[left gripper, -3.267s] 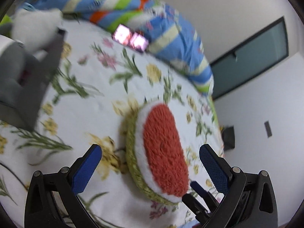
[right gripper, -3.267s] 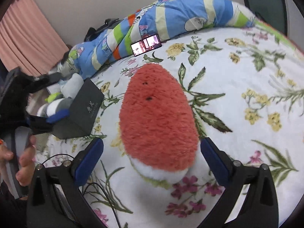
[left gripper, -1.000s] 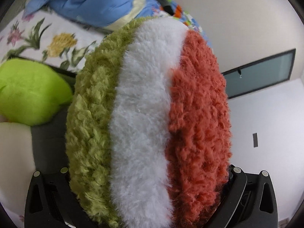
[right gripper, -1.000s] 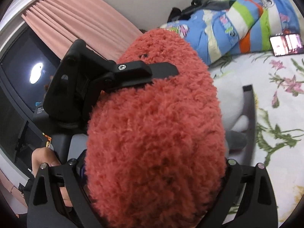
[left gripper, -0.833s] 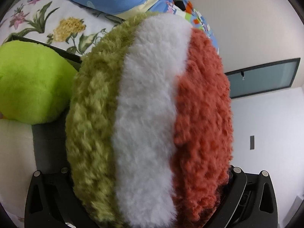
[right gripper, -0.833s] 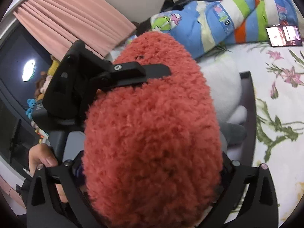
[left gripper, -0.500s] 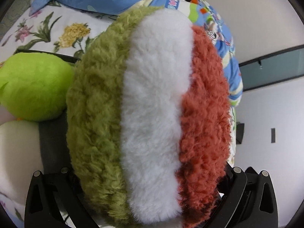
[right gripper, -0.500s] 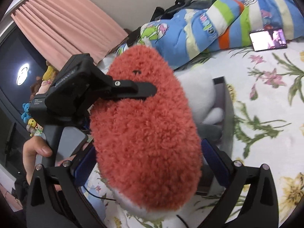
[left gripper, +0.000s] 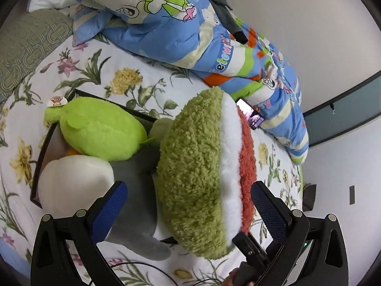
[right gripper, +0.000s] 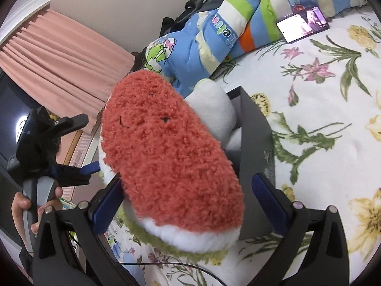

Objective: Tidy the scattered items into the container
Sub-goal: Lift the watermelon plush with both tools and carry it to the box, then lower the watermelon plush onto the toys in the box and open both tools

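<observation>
A plush watermelon slice (left gripper: 202, 174) with green rind, white band and red face (right gripper: 171, 159) rests on the near side of a dark box (left gripper: 40, 152), leaning over its edge. My left gripper (left gripper: 188, 212) is open, its blue pads apart on either side of the plush. My right gripper (right gripper: 188, 202) is open too, its pads clear of the red face. The box (right gripper: 254, 143) holds a lime green plush (left gripper: 100, 128) and a white and grey plush (left gripper: 76, 181).
The box sits on a floral bedsheet (right gripper: 328, 109). A rolled blue cartoon blanket (left gripper: 190, 28) lies behind, with a lit phone (right gripper: 302, 23) against it. A pink curtain (right gripper: 54, 59) hangs at left. A cable (right gripper: 166, 265) runs along the near sheet.
Both grippers carried the watermelon plush from the sheet to the box, then opened and pulled back. The plush now rests on the box's contents.
</observation>
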Available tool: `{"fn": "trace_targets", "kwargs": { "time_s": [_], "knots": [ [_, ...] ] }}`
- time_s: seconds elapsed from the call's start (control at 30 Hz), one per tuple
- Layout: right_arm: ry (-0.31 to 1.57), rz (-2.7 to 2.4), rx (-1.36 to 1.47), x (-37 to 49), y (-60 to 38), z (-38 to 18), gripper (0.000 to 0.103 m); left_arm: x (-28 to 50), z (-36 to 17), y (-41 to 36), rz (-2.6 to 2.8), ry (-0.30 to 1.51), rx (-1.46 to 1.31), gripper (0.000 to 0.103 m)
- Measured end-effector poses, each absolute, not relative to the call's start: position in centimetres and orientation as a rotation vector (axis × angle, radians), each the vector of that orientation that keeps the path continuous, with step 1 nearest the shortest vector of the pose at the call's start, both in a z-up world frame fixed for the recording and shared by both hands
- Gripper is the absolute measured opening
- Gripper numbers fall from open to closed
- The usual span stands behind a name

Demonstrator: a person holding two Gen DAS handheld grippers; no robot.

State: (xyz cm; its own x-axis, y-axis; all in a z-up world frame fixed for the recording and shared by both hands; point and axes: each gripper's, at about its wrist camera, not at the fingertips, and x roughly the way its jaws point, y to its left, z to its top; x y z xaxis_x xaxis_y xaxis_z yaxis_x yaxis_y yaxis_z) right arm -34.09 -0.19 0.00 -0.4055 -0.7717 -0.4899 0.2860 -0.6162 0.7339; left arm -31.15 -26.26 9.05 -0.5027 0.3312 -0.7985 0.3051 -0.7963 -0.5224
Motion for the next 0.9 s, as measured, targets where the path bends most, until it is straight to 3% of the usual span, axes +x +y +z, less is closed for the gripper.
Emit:
{"fn": "trace_targets", "kwargs": {
  "time_s": [0.6, 0.73, 0.9],
  "knots": [
    [-0.764, -2.121, 1.029, -33.0, 1.8, 2.3, 0.103, -29.2, 8.8, -26.3, 2.511, -1.065, -1.488, 0.103],
    [-0.744, -2.117, 1.020, -31.2, 2.1, 3.2, 0.103, -27.1, 9.9, -26.0, 2.537, -1.040, -1.469, 0.103],
    [-0.668, -2.128, 1.013, -27.8, 2.1, 5.3, 0.103, -23.4, 11.8, -23.7, 2.595, -0.877, -1.469, 0.103]
  ]
}}
